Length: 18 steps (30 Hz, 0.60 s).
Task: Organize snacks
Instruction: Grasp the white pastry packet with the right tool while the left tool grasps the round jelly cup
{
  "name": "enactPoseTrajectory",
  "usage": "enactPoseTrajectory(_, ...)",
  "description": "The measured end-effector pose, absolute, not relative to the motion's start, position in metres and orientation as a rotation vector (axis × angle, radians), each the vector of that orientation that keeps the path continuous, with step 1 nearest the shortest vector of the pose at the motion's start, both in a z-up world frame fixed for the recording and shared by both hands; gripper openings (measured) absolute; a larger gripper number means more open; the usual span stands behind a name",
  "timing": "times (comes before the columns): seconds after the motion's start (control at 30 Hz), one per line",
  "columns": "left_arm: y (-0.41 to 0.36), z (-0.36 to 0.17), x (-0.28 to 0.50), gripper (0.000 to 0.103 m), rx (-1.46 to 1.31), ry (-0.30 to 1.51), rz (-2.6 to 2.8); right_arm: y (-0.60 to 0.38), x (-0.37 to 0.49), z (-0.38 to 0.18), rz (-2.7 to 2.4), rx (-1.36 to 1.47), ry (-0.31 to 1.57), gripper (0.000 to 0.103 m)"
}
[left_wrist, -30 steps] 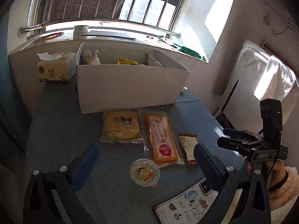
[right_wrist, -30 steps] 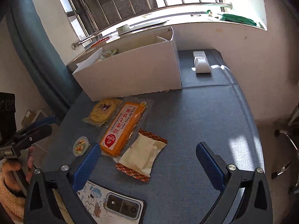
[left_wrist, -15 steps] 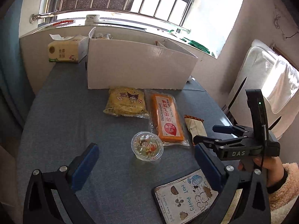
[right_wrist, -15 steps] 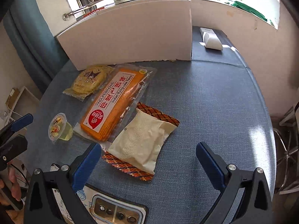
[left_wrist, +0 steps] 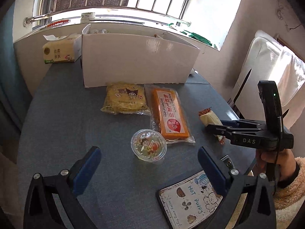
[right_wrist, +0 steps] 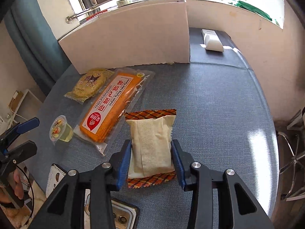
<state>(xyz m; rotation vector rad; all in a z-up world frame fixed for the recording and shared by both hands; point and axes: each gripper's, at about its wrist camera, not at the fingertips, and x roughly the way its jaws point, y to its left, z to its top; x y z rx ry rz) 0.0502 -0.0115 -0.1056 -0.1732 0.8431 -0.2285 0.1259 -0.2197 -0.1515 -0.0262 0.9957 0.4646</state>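
My right gripper is shut on a cream snack packet with checked orange ends, which rests on the blue table; it also shows in the left wrist view. My left gripper is open and empty, just short of a clear jelly cup. An orange cake pack and a yellow Kuromi biscuit pack lie behind the cup, in front of a white cardboard box. The right wrist view shows the cup, orange pack, biscuit pack and box.
A phone in a cartoon case lies at the table's near edge. A tissue pack stands left of the box. A white device sits on the table at the far right. A white chair stands at the right.
My right gripper moved down and forward and shut on the cream packet. My left gripper came lower and closer to the jelly cup, still open.
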Motion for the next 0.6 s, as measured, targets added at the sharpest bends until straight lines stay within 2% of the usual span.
enactPoseTrajectory(0.37,-0.031,-0.126,0.079,0.101,-0.063,0.916,-0.252,-0.248,0.116,-0.119,0.533,0.166,0.935,0.045)
enactPoseTrajectory(0.43,-0.028,-0.129,0.081,0.091,-0.074,0.917,-0.268,-0.253,0.117,-0.117,0.537,0.197,0.933,0.045)
enactPoseTrajectory(0.47,-0.026,-0.131,0.083,0.068,-0.081,0.92,-0.276,-0.256,0.117,-0.116,0.538,0.212,0.931,0.045)
enactPoseTrajectory(0.5,-0.024,-0.133,0.085,0.051,-0.085,0.93,-0.271,-0.258,0.119,-0.116,0.54,0.223,0.931,0.045)
enactPoseTrajectory(0.6,-0.02,-0.128,0.079,0.05,-0.098,0.905,-0.291,-0.264,0.118,-0.113,0.532,0.241,0.929,0.045)
